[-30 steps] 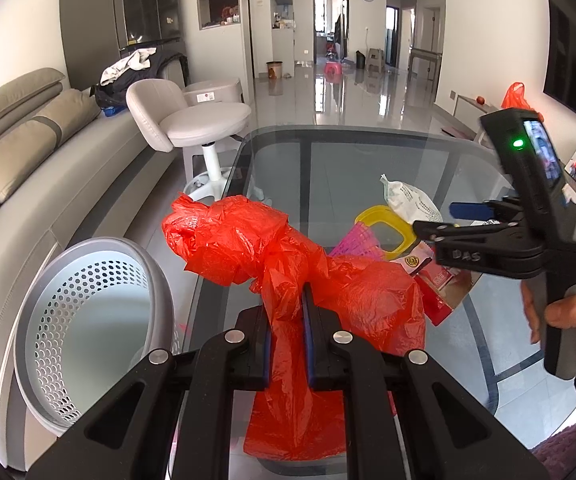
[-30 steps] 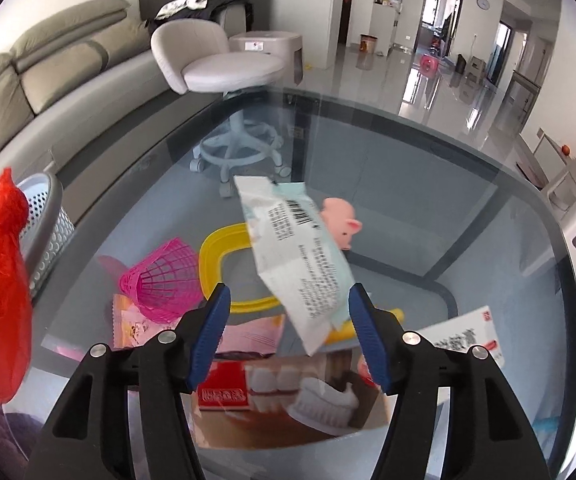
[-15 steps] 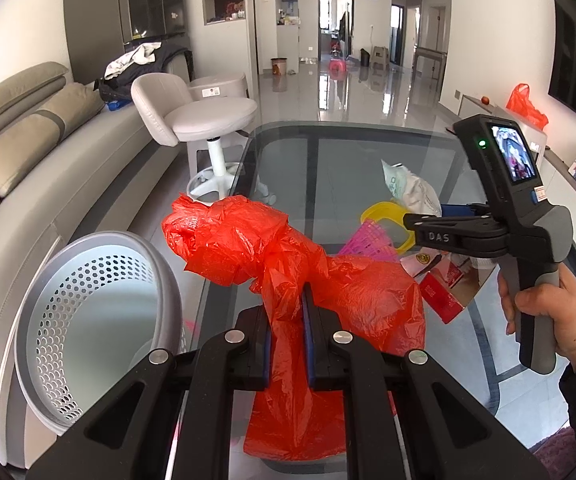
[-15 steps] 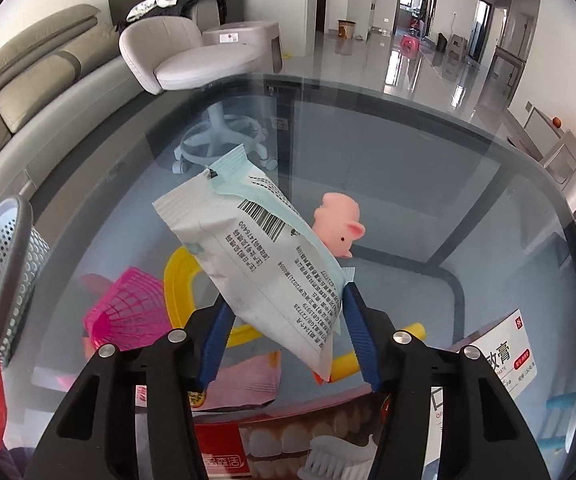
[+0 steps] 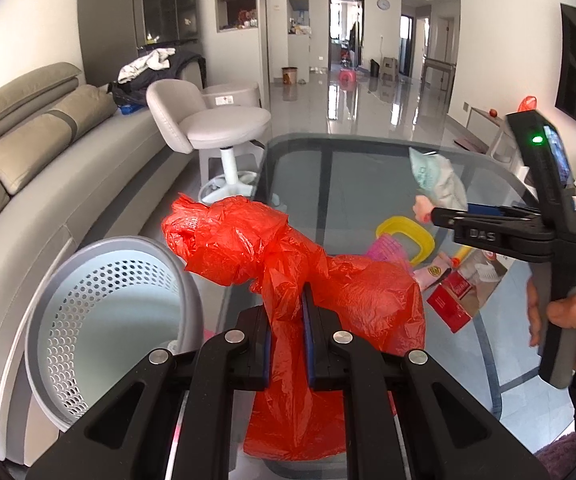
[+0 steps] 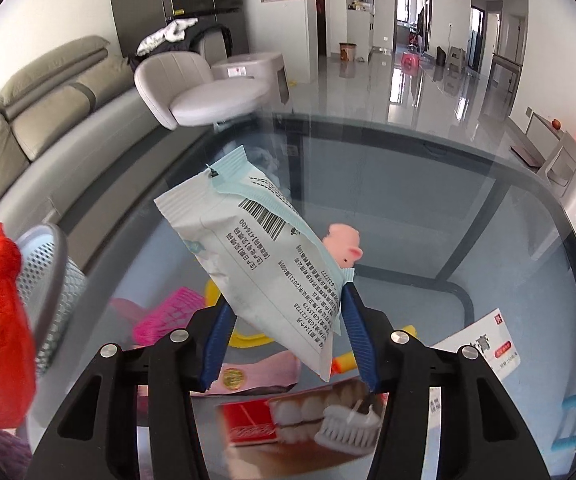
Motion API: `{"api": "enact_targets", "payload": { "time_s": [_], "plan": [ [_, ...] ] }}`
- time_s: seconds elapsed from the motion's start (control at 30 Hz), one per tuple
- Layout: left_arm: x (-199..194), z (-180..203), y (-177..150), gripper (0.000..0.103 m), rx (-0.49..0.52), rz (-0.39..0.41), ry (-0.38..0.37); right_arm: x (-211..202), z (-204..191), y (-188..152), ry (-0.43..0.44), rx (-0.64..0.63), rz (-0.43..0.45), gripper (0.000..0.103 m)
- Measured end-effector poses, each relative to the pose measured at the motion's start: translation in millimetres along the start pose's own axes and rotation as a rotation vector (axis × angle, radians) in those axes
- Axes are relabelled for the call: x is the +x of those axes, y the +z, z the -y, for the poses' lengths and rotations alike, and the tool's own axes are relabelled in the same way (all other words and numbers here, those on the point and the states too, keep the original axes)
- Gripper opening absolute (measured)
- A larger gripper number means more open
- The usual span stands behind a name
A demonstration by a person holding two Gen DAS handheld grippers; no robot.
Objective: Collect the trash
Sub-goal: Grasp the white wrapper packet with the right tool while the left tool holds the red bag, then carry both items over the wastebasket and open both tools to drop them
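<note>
Right gripper clamps white crinkly wrapper at its lower end, lifted above glass table; jaws just closed on it. Left gripper pinches thin red plastic bag, perforated basket at 9 o'clock. Risk: slick film slips out, drops among toys.

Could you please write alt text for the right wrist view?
The right gripper grips a white-and-blue wrapper above a glass table littered with a toothpaste box, a pink pig toy and a pink basket.
</note>
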State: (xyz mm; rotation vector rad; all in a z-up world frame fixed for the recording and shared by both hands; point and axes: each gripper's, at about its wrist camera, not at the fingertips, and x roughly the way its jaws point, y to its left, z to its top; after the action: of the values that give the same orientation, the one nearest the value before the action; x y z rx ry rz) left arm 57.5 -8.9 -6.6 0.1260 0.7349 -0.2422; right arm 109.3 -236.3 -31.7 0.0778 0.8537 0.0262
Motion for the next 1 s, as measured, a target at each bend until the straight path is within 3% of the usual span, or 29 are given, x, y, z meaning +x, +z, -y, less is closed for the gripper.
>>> {"api": "enact_targets", "payload": {
  "time_s": [0.23, 0.53, 1.0],
  "plan": [
    [-12.9, -18.0, 4.1, 0.012, -0.033, 0.043, 0.039, -38.9, -31.6, 0.8, 0.081, 0.003, 0.064, 0.051],
    [-28.6, -57.4, -0.4, 0.012, -0.104, 0.056, 0.094, -55.3, -96.7, 7.6, 0.192, -0.023, 0.090, 0.051],
    [-43.6, -143.9, -28.6, 0.012, -0.165, -0.003, 0.291, -30.5, -197.0, 2.3, 0.355, -0.120, -0.008, 0.051]
  ]
}}
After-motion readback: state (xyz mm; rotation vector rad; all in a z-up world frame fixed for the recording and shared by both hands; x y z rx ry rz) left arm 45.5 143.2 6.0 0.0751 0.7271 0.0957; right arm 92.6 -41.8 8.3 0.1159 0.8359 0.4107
